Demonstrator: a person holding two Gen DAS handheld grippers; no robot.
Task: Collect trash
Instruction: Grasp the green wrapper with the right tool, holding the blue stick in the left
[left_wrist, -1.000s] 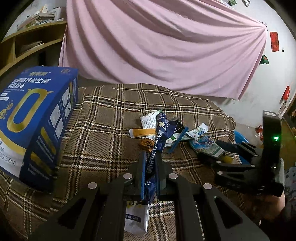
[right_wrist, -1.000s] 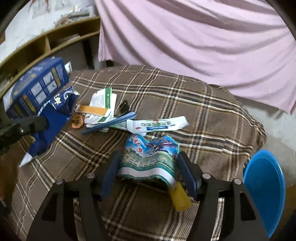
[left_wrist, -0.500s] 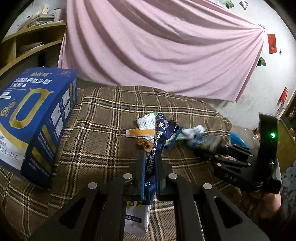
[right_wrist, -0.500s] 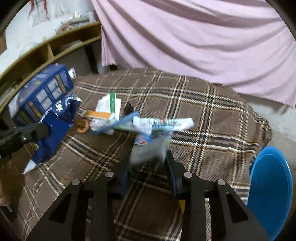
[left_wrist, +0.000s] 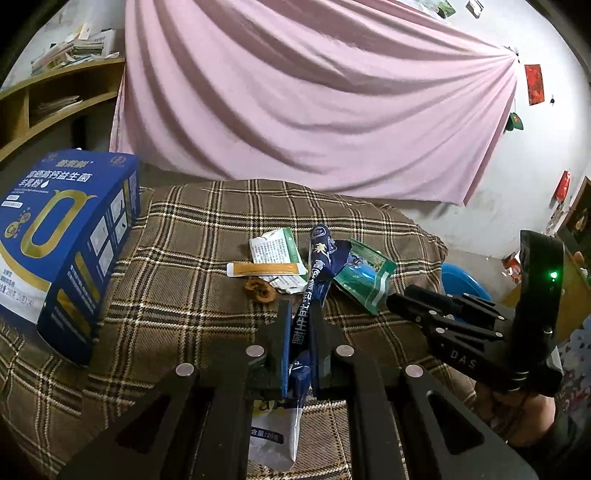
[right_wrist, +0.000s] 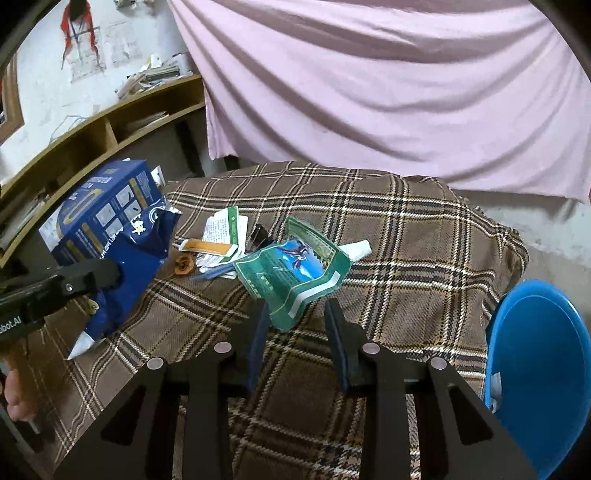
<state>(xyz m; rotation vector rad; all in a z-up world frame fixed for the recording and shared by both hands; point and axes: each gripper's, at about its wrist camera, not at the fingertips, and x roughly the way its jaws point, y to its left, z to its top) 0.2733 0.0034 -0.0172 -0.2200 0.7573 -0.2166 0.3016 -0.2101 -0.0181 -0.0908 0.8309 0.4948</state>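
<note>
Dim indoor light, soft shadows, strong fisheye bending, dark vignetted corners, slight blur

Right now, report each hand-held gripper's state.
Left hand-held gripper: shut on the dark blue wrapper.
Right hand-held gripper: jaws just closing, shut on the green wrapper.

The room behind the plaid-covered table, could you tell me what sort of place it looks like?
Probably a lived-in room at home, not a lab: a pink sheet hangs as a backdrop, a wooden shelf holds loose papers, and a plaid cloth covers the table.
</note>
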